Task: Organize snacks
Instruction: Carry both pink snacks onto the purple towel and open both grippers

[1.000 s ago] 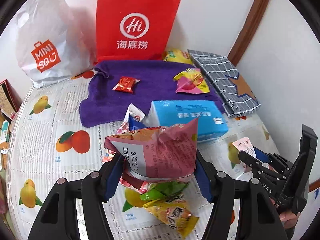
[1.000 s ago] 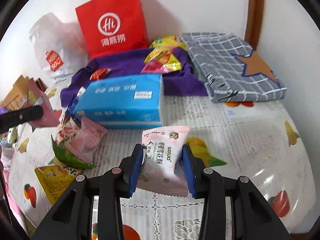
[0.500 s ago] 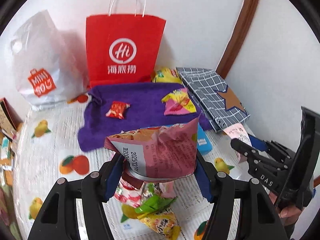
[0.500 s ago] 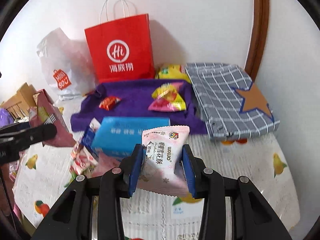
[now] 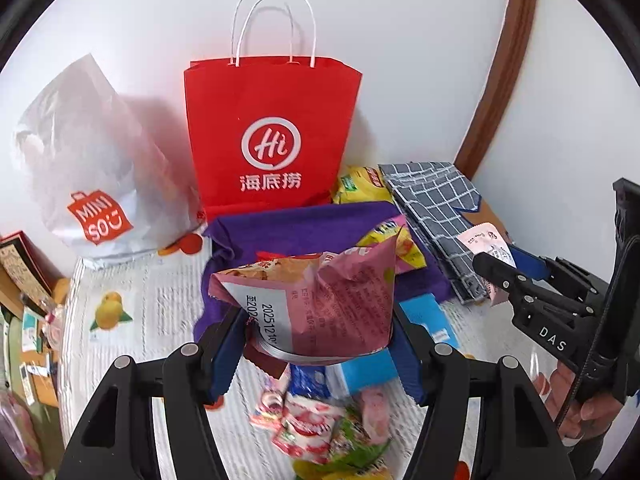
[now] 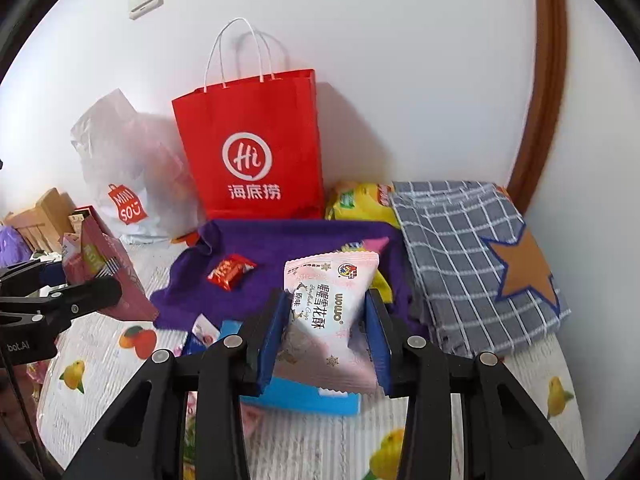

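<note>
My left gripper (image 5: 320, 344) is shut on a crumpled pink snack bag (image 5: 328, 296) and holds it above the table. My right gripper (image 6: 326, 332) is shut on a pale pink snack packet (image 6: 332, 300), also lifted. Each gripper shows in the other's view: the right gripper (image 5: 500, 276) at the right edge, the left gripper (image 6: 80, 292) at the left edge. A red paper bag (image 5: 272, 132) stands open-topped against the wall, beyond a purple towel (image 5: 304, 224). On the towel lie a small red candy (image 6: 230, 272) and a yellow-pink packet (image 5: 404, 248).
A white plastic bag (image 5: 92, 168) leans left of the red bag. A yellow packet (image 5: 360, 188) and a grey checked cloth bag (image 6: 472, 256) lie to the right. A blue tissue pack (image 5: 424, 316) and several loose snacks (image 5: 320, 432) sit below the grippers. Boxes crowd the left edge.
Both grippers have risen and moved toward the red paper bag, each keeping its packet. The table and the blue tissue pack have dropped lower in both views.
</note>
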Demonstrator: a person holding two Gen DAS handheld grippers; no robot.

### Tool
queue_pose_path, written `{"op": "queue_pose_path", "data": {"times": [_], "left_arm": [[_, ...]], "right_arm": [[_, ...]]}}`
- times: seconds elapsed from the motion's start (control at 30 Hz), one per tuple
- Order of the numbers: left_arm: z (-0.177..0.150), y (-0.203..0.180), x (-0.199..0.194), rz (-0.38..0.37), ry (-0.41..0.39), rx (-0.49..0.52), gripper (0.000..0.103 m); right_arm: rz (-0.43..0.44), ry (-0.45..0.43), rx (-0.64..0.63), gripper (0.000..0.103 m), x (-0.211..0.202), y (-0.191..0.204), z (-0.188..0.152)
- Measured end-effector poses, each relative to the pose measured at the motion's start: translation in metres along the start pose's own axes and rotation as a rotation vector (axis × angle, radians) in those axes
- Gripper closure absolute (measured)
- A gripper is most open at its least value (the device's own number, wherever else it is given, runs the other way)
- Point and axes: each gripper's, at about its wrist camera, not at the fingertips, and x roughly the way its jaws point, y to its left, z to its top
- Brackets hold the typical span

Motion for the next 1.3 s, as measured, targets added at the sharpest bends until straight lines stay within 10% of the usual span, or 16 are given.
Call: {"op": "queue_pose_path", "data": {"times": [0.67,1.3], "left_arm": [[0.060,0.029,0.085,-0.005,0.021,0.012,0.040],[0.038,0.053,0.163,-0.005,0.166,-0.031,0.040]], "right_arm": [[0.045,0.059,0.028,0.063,0.101,-0.005,0.047],[0.098,0.161,0.005,0.063,0.164,-0.014,0.015]]}}
